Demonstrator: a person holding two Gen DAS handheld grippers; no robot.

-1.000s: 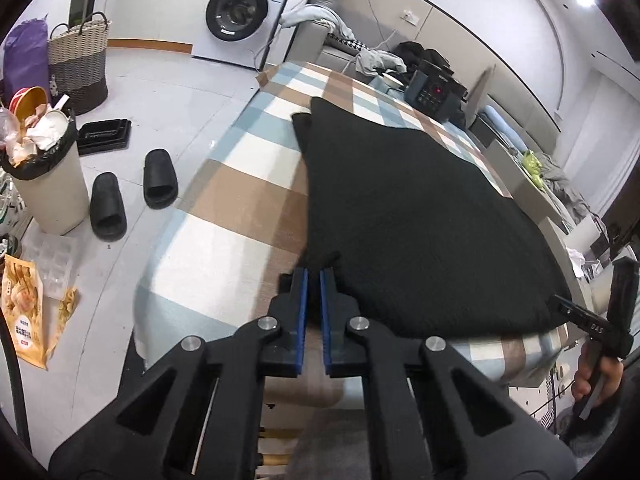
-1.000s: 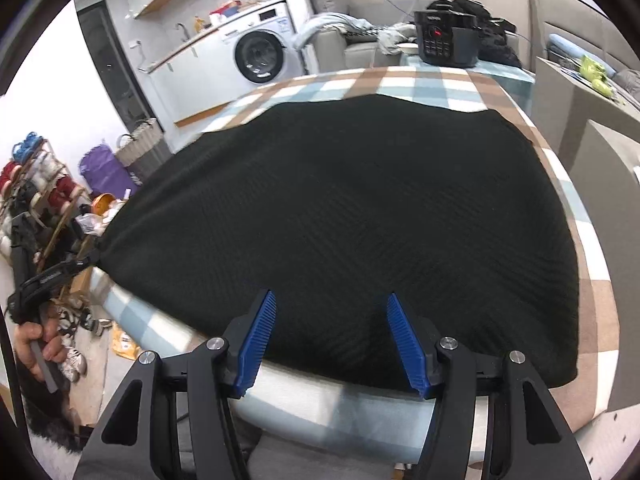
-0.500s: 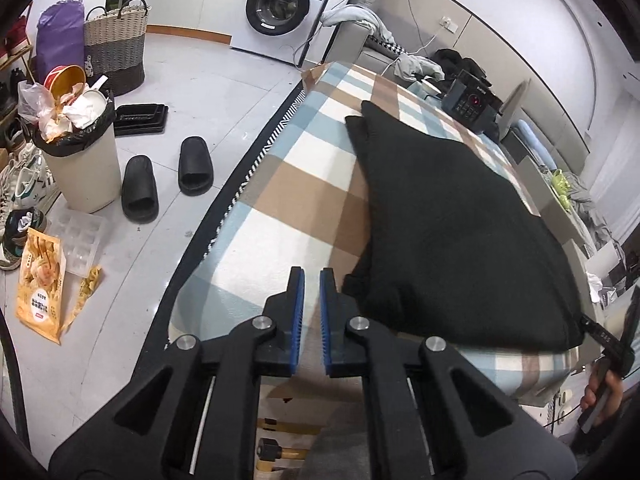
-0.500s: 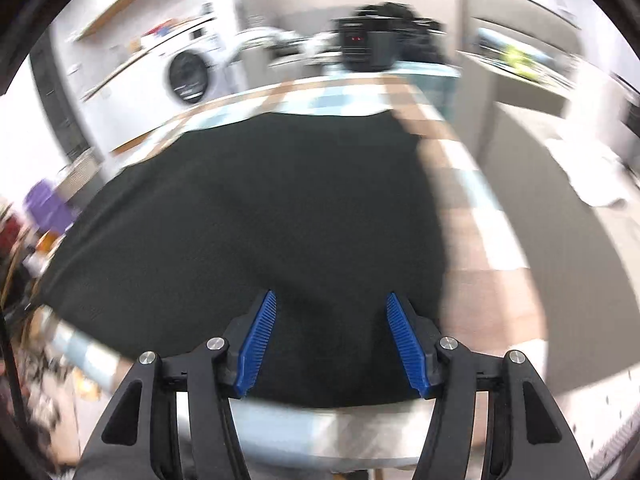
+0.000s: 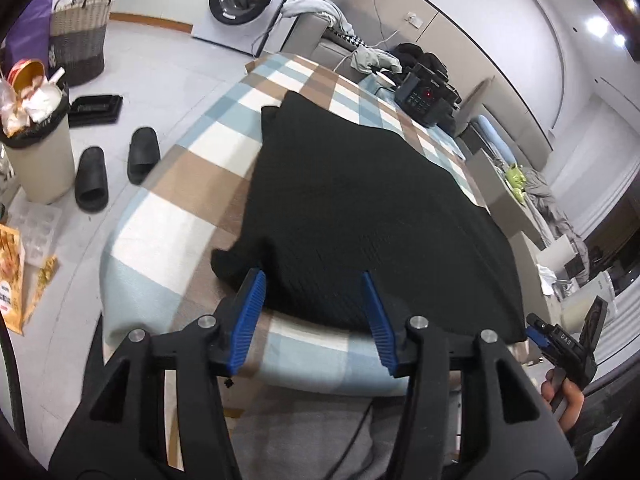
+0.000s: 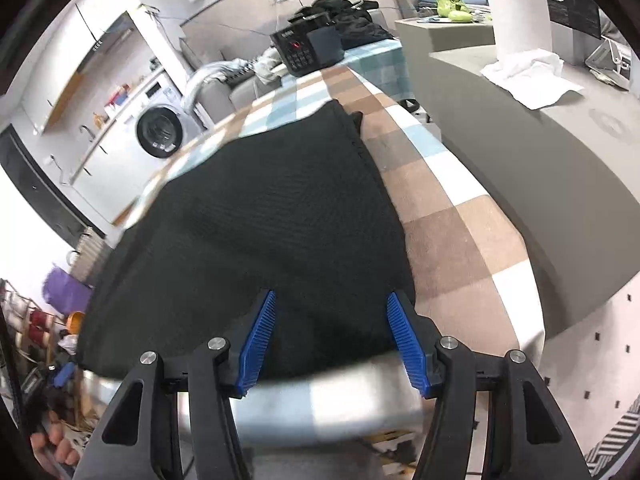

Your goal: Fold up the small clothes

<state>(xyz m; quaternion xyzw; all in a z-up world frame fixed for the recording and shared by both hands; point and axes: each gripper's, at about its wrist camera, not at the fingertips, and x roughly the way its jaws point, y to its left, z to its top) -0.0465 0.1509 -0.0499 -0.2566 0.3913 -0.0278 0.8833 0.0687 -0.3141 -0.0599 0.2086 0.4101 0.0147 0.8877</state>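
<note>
A black knit garment lies spread flat on a table with a checked blue, brown and white cloth. My left gripper hovers at the garment's near left corner, its jaws opening, with nothing pressed between the blue pads. In the right wrist view the same garment fills the middle. My right gripper stands open above the garment's near right corner, its pads apart and not touching the cloth. The right gripper also shows at the lower right edge of the left wrist view, held by a hand.
A black device with buttons sits at the table's far end. On the floor to the left are a full bin, two black slippers and a wicker basket. A grey counter with white paper stands right of the table.
The left gripper's jaws have gone from shut to apart, and it swung back toward the garment's near left corner. The right gripper slid toward the garment's right edge and rolled.
</note>
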